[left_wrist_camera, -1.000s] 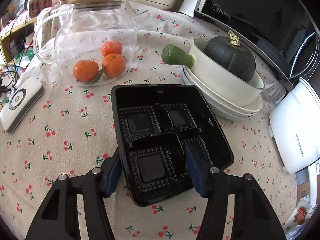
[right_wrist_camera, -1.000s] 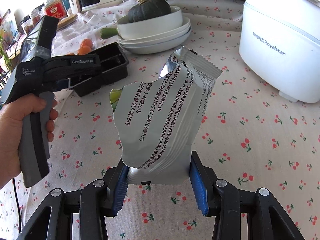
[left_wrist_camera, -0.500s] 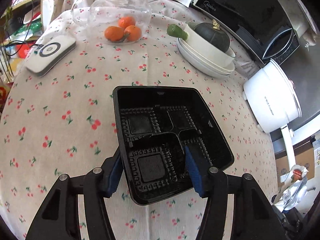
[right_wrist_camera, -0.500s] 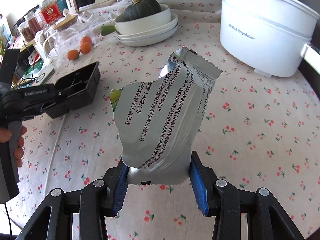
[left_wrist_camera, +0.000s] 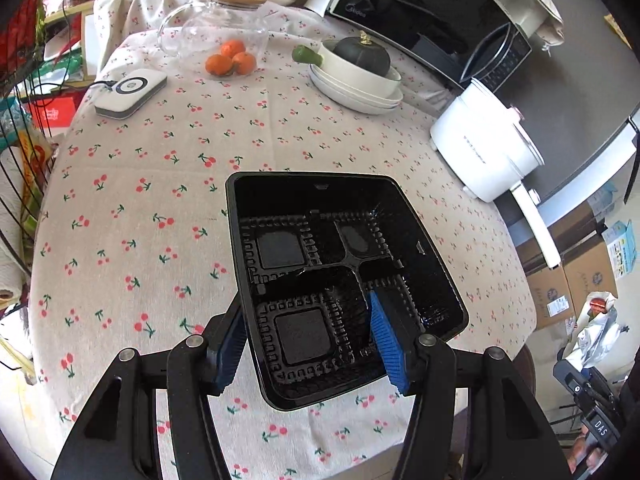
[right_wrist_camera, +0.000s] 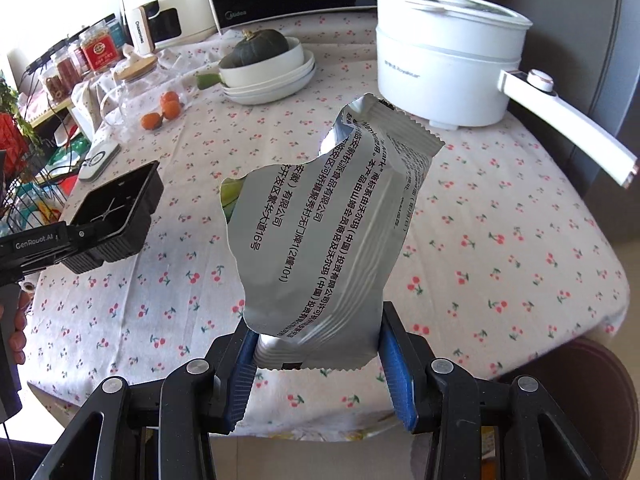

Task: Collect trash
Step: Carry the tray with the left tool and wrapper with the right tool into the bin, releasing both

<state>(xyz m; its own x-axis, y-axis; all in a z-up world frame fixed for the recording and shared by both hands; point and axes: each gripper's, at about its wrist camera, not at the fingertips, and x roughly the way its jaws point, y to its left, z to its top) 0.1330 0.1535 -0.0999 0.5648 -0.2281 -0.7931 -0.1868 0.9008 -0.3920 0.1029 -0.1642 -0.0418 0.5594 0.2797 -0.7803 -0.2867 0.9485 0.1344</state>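
Note:
My left gripper [left_wrist_camera: 308,340] is shut on the near corner of a black plastic food tray [left_wrist_camera: 340,240] with several compartments and holds it above the table. The tray [right_wrist_camera: 116,216] also shows at the left of the right wrist view, in the left gripper [right_wrist_camera: 60,240]. My right gripper [right_wrist_camera: 316,364] is shut on the bottom of a torn silver snack wrapper [right_wrist_camera: 320,248] printed with black text and holds it upright above the near table edge. The wrapper also shows in the left wrist view [left_wrist_camera: 596,328].
The cherry-print tablecloth [left_wrist_camera: 160,184] carries a white electric pot [right_wrist_camera: 444,60] with a long handle, stacked white bowls holding a dark squash [right_wrist_camera: 260,48], a glass jar [left_wrist_camera: 216,28], oranges [left_wrist_camera: 230,62] and a white device [left_wrist_camera: 130,92]. A microwave [left_wrist_camera: 420,12] stands behind. Cardboard boxes [left_wrist_camera: 568,276] sit off the right edge.
Both grippers have risen and pulled back from the table with their loads. The tray left the tabletop, and the far objects look smaller.

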